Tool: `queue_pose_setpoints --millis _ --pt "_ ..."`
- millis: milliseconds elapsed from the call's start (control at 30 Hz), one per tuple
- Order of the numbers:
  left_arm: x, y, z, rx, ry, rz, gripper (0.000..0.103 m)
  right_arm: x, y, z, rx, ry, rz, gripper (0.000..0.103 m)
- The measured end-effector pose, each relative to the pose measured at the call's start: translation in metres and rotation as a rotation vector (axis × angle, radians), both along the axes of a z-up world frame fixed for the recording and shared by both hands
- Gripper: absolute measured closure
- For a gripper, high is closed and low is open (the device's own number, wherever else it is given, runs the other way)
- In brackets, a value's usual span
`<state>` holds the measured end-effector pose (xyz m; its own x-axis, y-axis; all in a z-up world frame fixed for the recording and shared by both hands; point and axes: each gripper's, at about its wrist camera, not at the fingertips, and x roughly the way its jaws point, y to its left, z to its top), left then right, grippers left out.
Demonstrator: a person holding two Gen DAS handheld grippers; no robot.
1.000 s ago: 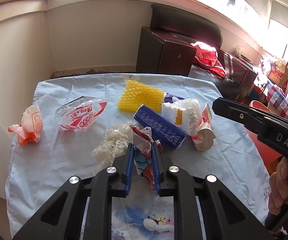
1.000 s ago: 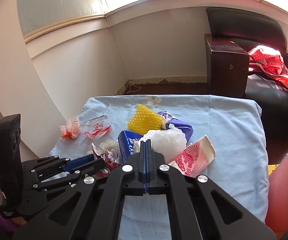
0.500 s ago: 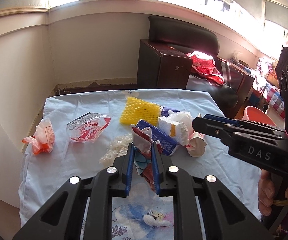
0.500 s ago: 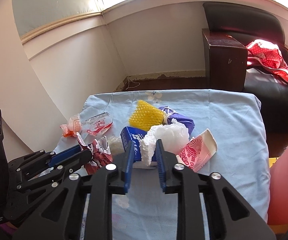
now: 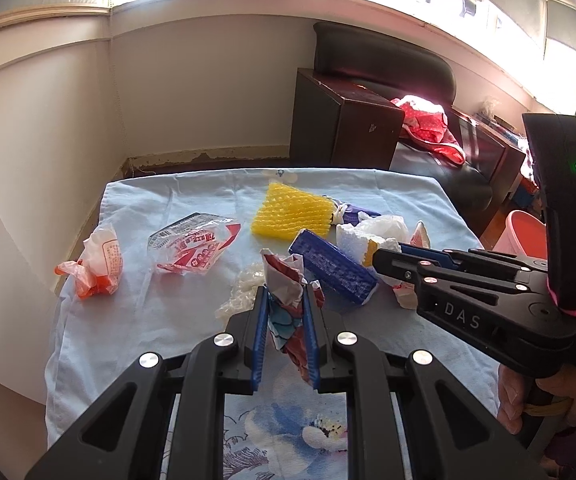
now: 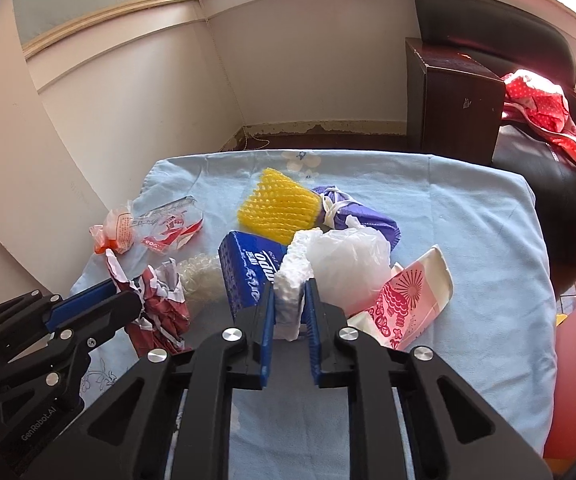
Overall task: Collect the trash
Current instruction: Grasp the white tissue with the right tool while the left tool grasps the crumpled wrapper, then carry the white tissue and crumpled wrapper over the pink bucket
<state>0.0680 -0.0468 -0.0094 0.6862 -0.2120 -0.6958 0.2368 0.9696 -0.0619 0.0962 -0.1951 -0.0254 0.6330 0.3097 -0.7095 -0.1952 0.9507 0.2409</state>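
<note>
On the light blue tablecloth [image 6: 467,220] lies a heap of trash. My left gripper [image 5: 286,294] is shut on a crumpled red, white and blue wrapper [image 5: 282,276], held just above the cloth. My right gripper [image 6: 290,286] has its jaws closing on a white foam piece [image 6: 293,272], and both pads touch it. Beside the foam lie a blue packet [image 6: 248,268], a white plastic bag [image 6: 347,260] and a flattened pink paper cup [image 6: 407,300]. Behind are a yellow foam net [image 6: 280,212] and a purple bag [image 6: 359,216].
A clear red-printed bag [image 5: 196,246] and an orange-white bag [image 5: 98,264] lie at the table's left side. A translucent crumpled plastic [image 6: 200,276] sits near the wrapper. A dark cabinet [image 5: 343,128] stands beyond the table; a pink bin [image 5: 525,232] stands at the right.
My right gripper went from shut to open, came down and forward over the white foam piece, and closed around it. The left gripper kept its hold on the wrapper.
</note>
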Motion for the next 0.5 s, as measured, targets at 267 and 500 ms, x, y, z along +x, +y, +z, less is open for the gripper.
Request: queue_pose_setpoints --millis 267,500 --pt "0.002 -0.003 0.003 0.018 -0.007 0.018 0.087 -0.022 -0.011 0.027 0.038 -0.091 -0.001 0.089" --pt "-0.003 -0.009 0.009 0.010 -0.022 0.007 0.087 -0.043 -0.025 0.047 0.040 -0.147 -0.028 0.089"
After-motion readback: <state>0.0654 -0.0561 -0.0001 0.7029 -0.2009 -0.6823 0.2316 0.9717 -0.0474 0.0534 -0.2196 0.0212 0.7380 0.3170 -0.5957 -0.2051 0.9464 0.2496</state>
